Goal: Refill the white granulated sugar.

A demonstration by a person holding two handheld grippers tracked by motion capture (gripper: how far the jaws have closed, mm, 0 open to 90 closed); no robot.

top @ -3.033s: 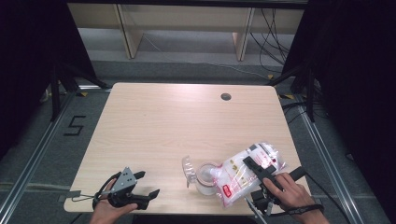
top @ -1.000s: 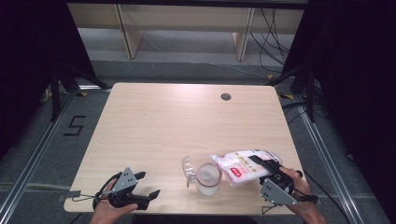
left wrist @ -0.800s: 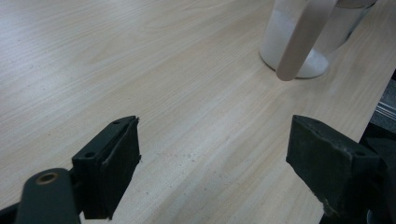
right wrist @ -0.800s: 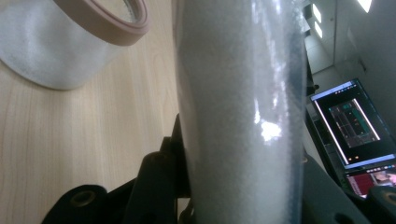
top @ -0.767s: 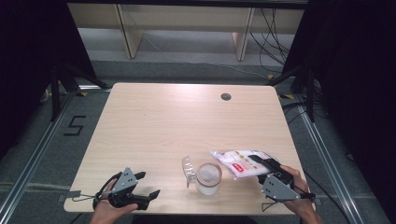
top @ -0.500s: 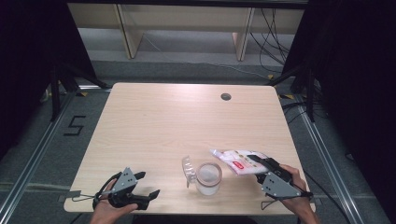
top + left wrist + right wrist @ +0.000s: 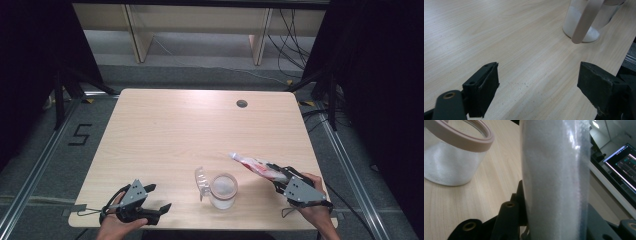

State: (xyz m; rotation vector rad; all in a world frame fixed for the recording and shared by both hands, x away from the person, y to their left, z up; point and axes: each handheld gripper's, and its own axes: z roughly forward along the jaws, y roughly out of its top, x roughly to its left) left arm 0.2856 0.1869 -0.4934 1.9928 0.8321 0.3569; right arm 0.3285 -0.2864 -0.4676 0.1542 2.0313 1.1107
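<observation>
A pale wooden desk (image 7: 165, 130) is seen from above. At its near right corner the right hand (image 7: 315, 210) is laid low, its claw (image 7: 277, 176) clamped on a clear plastic bag with red print, filled with white powder (image 7: 255, 166), which is held nearly level and pointed toward the desk's middle. Just beside the bag's tip a round clear glass jar with a beige rim (image 7: 223, 190) is stood, its hinged lid (image 7: 201, 181) raised. At the near left edge the left hand (image 7: 116, 227) is rested, its claw (image 7: 537, 88) spread wide over bare wood.
</observation>
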